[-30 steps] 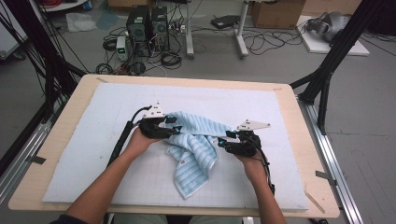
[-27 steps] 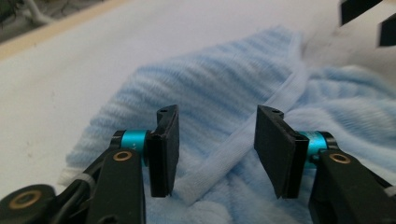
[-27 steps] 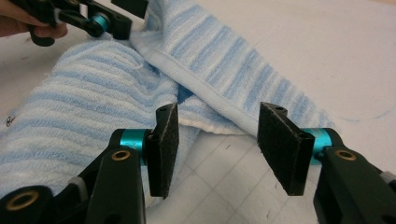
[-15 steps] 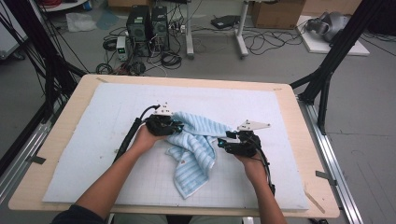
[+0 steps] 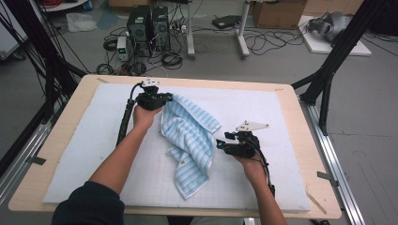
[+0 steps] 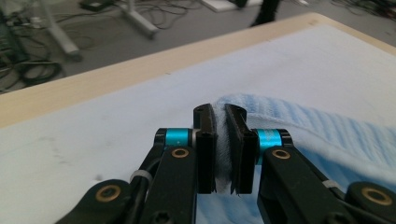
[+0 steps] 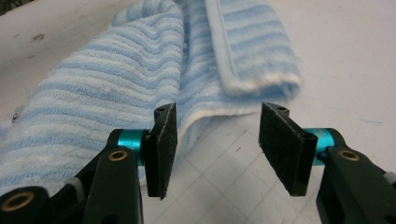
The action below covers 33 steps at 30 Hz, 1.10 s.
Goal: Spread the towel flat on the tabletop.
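Blue-and-white striped terry towel (image 5: 190, 140) lies crumpled mid-counter on the white gridded mat (image 5: 281, 117), bunched and twisted, running from the far left down to a near tail that hangs toward the front edge of the mat. Not flat, not folded yet.

Left gripper (image 5: 165, 98) sits at the far left end of the towel. Its jaws have just been closing and now pinch a towel edge: in the left gripper view the cloth (image 6: 223, 140) is squeezed thin between the two black pads (image 6: 205, 149). So one corner or edge is secured, looks lifted slightly off the mat.

Right gripper (image 5: 219, 143) is at the right side of the towel, just beside the crumpled middle. Jaws stand open, about halfway, nothing between them. In the right gripper view the pads (image 7: 161, 144) frame bare mat with a folded hemmed edge (image 7: 252, 88) just ahead, near but apart.

Progress judgement: early. Done: left grab. Left to do: right jaws need to move onto an edge or corner and close, then both hands pull apart to spread the towel flat; any folding comes after that. Wooden counter (image 5: 84, 84) rim otherwise bare around the mat.
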Each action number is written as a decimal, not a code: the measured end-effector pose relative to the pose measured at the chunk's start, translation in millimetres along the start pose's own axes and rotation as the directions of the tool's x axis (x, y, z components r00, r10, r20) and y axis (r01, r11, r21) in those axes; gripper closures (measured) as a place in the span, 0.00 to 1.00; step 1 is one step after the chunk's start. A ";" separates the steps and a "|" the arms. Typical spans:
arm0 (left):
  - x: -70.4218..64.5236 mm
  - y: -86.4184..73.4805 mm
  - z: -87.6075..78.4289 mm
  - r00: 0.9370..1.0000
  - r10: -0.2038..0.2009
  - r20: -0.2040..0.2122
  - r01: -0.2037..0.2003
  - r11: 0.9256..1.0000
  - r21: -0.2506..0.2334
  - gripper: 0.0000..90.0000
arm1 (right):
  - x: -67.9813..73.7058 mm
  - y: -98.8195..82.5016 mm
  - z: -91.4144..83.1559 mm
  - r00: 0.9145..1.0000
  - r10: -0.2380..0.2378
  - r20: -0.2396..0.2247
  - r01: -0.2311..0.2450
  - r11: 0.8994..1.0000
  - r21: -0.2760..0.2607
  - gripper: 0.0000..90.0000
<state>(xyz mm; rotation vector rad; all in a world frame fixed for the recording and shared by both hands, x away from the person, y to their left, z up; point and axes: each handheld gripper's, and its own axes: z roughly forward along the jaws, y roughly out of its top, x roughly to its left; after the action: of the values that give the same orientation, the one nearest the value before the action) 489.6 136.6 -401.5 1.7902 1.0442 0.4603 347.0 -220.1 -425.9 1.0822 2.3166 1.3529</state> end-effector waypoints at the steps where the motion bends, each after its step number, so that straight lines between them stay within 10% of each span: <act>1: 0.0 0.0 0.0 1.000 0.000 0.000 0.000 1.000 0.000 0.92 | 0.0 0.0 0.0 1.000 0.000 0.000 0.000 1.000 0.000 0.52; 5: 11.0 -7.1 5.4 1.000 -0.026 -0.013 0.027 0.999 0.031 0.91 | -0.4 -0.4 0.5 1.000 0.001 -0.003 -0.001 1.000 0.001 0.52; 9: 11.0 -11.6 8.4 0.999 -0.040 -0.028 0.041 0.998 0.056 0.52 | -0.5 -0.5 2.4 1.000 -0.006 0.016 0.006 1.000 0.003 0.47; 18: 11.1 -17.4 -19.7 0.999 -0.043 0.003 0.043 0.999 -0.013 0.48 | 3.6 14.3 9.2 0.996 -0.073 0.048 0.076 0.996 -0.056 0.57; 24: 6.0 -32.6 -42.0 0.999 -0.003 0.035 0.004 1.000 -0.028 0.46 | 4.3 40.3 57.8 0.981 -0.187 0.043 0.185 0.981 0.055 0.59; 33: 0.3 -48.4 -53.8 0.997 0.051 0.051 -0.051 0.999 -0.003 0.45 | -2.3 53.8 101.6 0.943 -0.306 0.135 0.267 0.932 0.243 0.75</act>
<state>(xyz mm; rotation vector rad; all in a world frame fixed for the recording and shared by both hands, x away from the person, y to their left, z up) 430.6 174.3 -419.8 1.8208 0.9644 0.4438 429.2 -140.4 -436.3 0.8338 2.4207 0.8757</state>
